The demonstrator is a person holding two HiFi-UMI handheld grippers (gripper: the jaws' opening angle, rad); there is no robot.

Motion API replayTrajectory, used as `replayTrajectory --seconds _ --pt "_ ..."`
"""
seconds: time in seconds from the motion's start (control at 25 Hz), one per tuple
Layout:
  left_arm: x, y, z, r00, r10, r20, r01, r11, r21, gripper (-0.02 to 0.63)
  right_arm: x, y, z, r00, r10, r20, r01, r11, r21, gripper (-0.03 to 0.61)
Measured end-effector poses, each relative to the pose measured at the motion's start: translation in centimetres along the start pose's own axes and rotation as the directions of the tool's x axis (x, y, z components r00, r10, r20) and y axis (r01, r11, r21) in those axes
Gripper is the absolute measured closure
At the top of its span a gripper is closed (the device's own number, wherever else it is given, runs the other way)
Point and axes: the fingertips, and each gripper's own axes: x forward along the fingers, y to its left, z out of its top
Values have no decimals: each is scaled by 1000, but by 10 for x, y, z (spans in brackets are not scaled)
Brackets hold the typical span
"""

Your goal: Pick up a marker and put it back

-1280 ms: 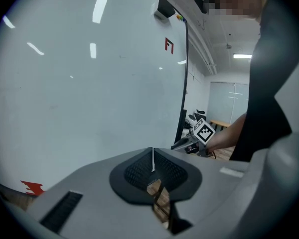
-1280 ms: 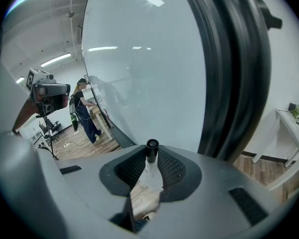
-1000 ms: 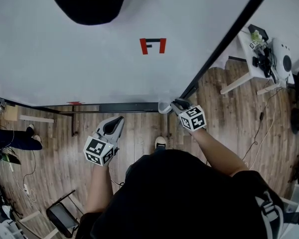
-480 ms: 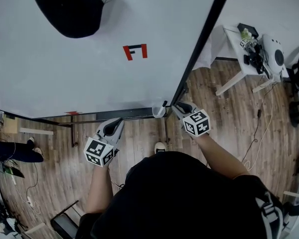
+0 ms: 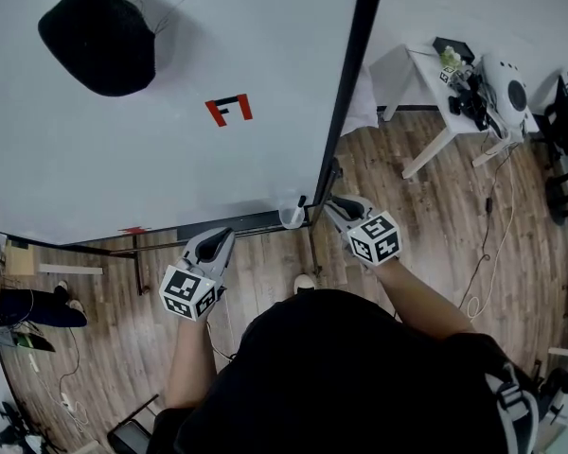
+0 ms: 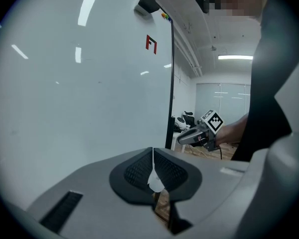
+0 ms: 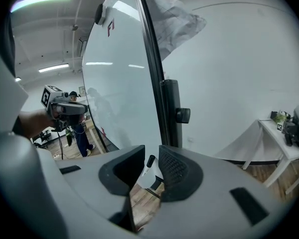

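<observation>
A small white cup [image 5: 292, 218] hangs at the whiteboard's [image 5: 170, 159] lower right corner, with a black-capped marker [image 5: 301, 200] standing in it. My right gripper [image 5: 329, 204] is just right of the cup, apart from it. In the right gripper view the right gripper [image 7: 150, 153] stands open with a narrow gap, and the marker [image 7: 150, 162] and cup [image 7: 145, 176] show beyond that gap, ungripped. My left gripper [image 5: 223, 235] is lower left, below the board. In its own view the left gripper [image 6: 153, 156] is shut on nothing.
The board's black frame post [image 5: 346, 112] runs up beside the cup. A black pad [image 5: 99, 38] and a red mark [image 5: 228, 110] are on the board. A white table [image 5: 426, 78] with gear stands to the right; cables trail on the wood floor [image 5: 473, 216].
The head view has swung, so the board slid left in the picture. My right gripper now stands slightly further from the cup. The left gripper has hardly moved.
</observation>
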Motion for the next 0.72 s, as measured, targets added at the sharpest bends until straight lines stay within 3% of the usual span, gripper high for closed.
replayTrajectory --seconds 0.72 --pt "1 -5 3 1000 -13 -3 13 1000 10 597 -9 -3 -3 1000 -12 14 12 1000 24 518"
